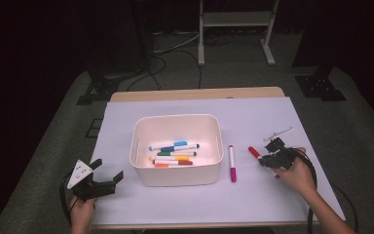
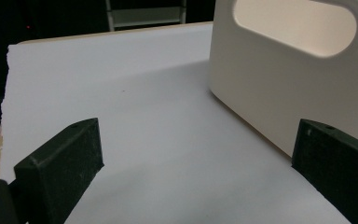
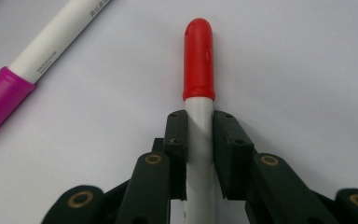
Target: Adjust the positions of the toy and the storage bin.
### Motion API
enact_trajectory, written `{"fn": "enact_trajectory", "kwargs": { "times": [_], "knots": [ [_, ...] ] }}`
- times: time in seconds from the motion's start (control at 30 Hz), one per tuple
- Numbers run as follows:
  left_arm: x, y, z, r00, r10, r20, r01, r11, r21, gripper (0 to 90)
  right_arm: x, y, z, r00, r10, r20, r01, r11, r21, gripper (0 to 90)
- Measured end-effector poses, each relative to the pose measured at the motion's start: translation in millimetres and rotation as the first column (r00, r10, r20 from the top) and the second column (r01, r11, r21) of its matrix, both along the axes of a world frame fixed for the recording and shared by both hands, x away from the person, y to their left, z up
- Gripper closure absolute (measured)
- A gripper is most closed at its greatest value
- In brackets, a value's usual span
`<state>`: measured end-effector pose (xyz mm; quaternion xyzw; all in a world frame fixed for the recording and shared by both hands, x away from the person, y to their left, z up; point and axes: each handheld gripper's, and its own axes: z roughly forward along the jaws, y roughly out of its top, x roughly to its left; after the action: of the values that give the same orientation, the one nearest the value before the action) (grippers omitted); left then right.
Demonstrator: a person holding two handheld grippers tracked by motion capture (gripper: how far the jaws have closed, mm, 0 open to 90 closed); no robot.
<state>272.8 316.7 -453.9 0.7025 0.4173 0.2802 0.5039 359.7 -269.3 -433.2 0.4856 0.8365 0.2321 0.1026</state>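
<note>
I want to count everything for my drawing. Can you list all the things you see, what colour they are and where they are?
white bin: one, white, middle of the table.
markers in the bin: about six, with blue, green, orange and red parts, lying on its floor.
magenta-capped marker: one, white barrel, on the sheet right of the bin.
red-capped marker: one, white barrel, on the sheet, clamped by the right gripper.
white sheet: one, covering the table.
left gripper: one, black, jaws open, left of the bin.
right gripper: one, black, shut on the red-capped marker.

White bin (image 1: 177, 171) holding several markers (image 1: 174, 154), magenta-capped marker (image 1: 232, 164) beside it, white-covered table (image 1: 126, 112)
</note>
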Motion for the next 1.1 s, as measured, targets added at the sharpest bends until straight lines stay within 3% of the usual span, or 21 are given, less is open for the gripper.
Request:
{"fn": "enact_trajectory", "kwargs": {
  "times": [0.13,0.33,0.67,0.7,0.73,1.1],
  "knots": [
    [0.1,0.0,0.0,1.0,0.0,-0.001,0.0,1.0,0.0,0.5,-0.3,-3.3,1.4,0.9999,0.01,-0.01,-0.01,0.9999,0.008,76.1],
    [0.1,0.0,0.0,1.0,0.0,-0.001,0.0,1.0,0.001,0.5,-4.0,-8.1,17.4,0.9999,0.01,-0.009,-0.009,0.997,0.077,76.1],
    [0.1,-0.1,0.0,1.0,0.0,-0.001,0.0,1.0,0.001,0.6,-11.1,-0.7,77.0,0.9967,0.071,0.039,-0.077,0.9795,0.186,76.0],
    [0.1,-0.1,0.0,1.0,0.0,-0.001,0.0,1.0,0.001,0.6,-11.1,-0.7,77.0,0.9967,0.071,0.039,-0.077,0.9795,0.186,76.0],
    [0.1,-0.1,0.0,1.0,0.001,-0.001,-0.001,1.0,0.001,0.5,-12.1,4.0,89.9,0.9937,0.096,0.059,-0.105,0.9769,0.186,76.1],
    [0.0,0.0,0.2,1.0,0.0,-0.003,0.0,1.0,0.0,0.5,-12.0,35.8,157.2,0.9741,0.183,0.133,-0.207,0.9587,0.195,76.1]
  ]
}}
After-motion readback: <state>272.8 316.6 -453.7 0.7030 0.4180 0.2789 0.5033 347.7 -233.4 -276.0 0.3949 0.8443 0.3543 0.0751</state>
